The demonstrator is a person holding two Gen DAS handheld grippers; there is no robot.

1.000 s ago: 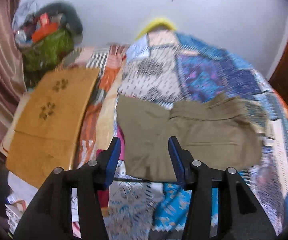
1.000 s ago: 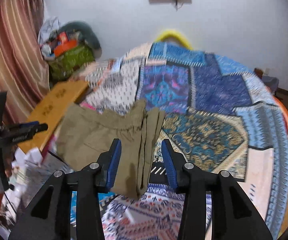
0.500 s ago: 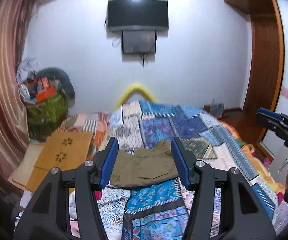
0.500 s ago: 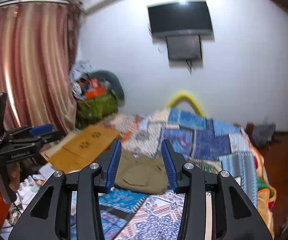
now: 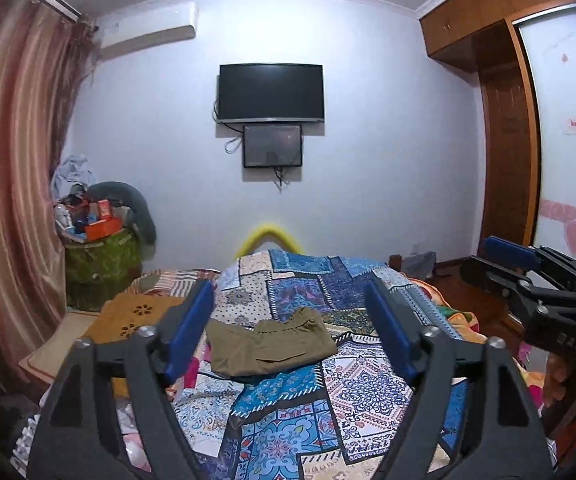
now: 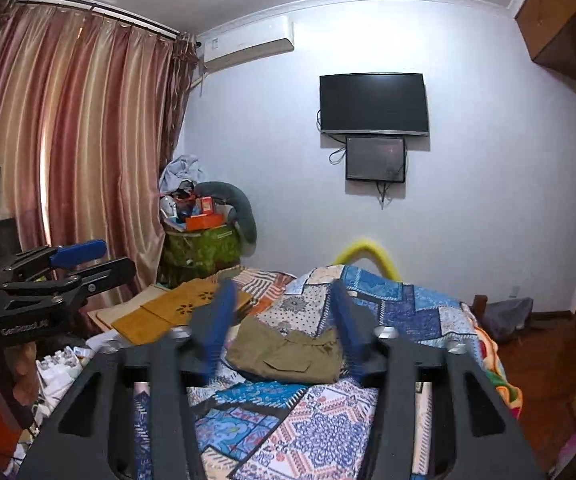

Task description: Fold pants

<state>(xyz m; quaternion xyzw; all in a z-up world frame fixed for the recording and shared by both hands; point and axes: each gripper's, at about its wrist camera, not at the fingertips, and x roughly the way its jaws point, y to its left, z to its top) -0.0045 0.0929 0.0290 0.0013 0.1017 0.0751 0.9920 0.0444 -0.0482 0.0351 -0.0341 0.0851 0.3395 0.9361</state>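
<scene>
Presently, on the patchwork bedspread (image 5: 352,384): one pair of olive pants (image 5: 270,346), folded into a compact rectangle, lying flat toward the middle of the bed with a welt pocket facing up.

Left gripper (image 5: 288,332) — raised clear of the bed, jaws wide apart after just opening further, nothing between the blue pads; the pants show in the gap only because they lie well beyond the fingertips.

Right gripper (image 6: 282,322) — likewise lifted off the cloth, jaws moderately apart and just been opening, their blue pads blurred, holding nothing. Each gripper also appears at the edge of the other's view, gripped by a hand (image 6: 22,364).

Surroundings: orange-brown mat (image 6: 176,310) beside the bed on the left; green bin (image 6: 200,246) heaped with clutter against striped curtains (image 6: 76,152); dark television (image 5: 271,93) on the wall with a smaller screen beneath; wooden wardrobe (image 5: 504,152) at right.
</scene>
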